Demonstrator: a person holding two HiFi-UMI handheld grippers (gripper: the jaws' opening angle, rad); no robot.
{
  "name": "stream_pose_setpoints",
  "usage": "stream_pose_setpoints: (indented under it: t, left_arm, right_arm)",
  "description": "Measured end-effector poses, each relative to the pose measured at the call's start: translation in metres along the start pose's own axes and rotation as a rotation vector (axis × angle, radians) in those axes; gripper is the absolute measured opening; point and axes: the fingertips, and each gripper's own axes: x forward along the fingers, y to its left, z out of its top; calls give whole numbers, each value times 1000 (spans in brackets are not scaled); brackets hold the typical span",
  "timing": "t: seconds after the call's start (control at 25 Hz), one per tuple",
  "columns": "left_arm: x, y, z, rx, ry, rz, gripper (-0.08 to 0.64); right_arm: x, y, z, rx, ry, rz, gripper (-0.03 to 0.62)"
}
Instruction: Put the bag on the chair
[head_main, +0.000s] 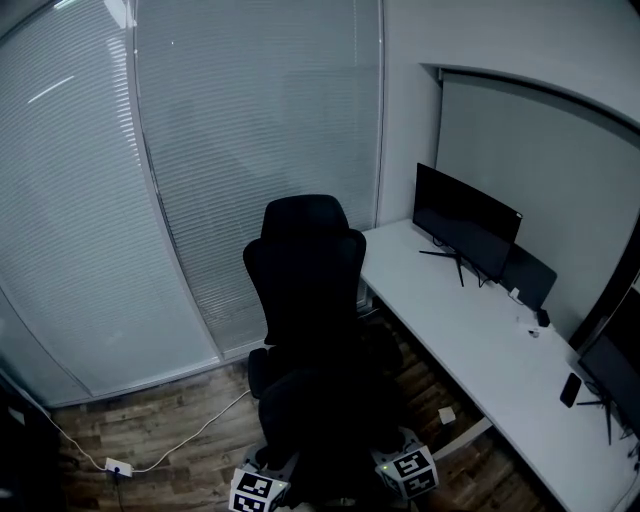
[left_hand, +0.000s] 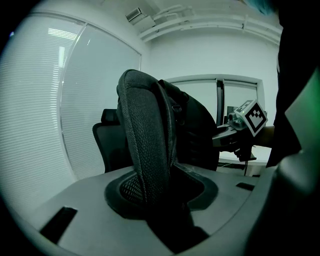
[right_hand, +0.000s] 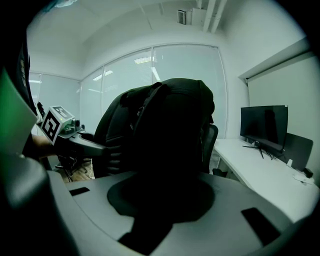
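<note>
The left gripper (left_hand: 162, 207) clamps the black bag (left_hand: 196, 131) by its padded mesh strap (left_hand: 147, 135), the right gripper (right_hand: 161, 202) pinches its dark fabric, and the chair (head_main: 304, 255) stands just beyond both.

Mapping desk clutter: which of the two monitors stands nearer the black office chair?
The monitor at the far end of the desk, right beside the chair backrest. The other monitor is cut off at the picture's right edge.

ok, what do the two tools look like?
Matching pair. Left tool and right tool: smooth grey moulded bodies with dark rectangular slots. Each carries a white cube printed with black square markers.
</note>
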Motion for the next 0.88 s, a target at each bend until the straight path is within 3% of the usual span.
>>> stream_pose_setpoints:
  t: [0.52,0.88]
  left_arm:
    - [97,11,27,-11,19,23,169]
    - [146,45,40,-8,31,-45,169]
  right_arm:
    - [49,-96,6,-5,-1,30,120]
    - [89,-129,15,25,31,-33,120]
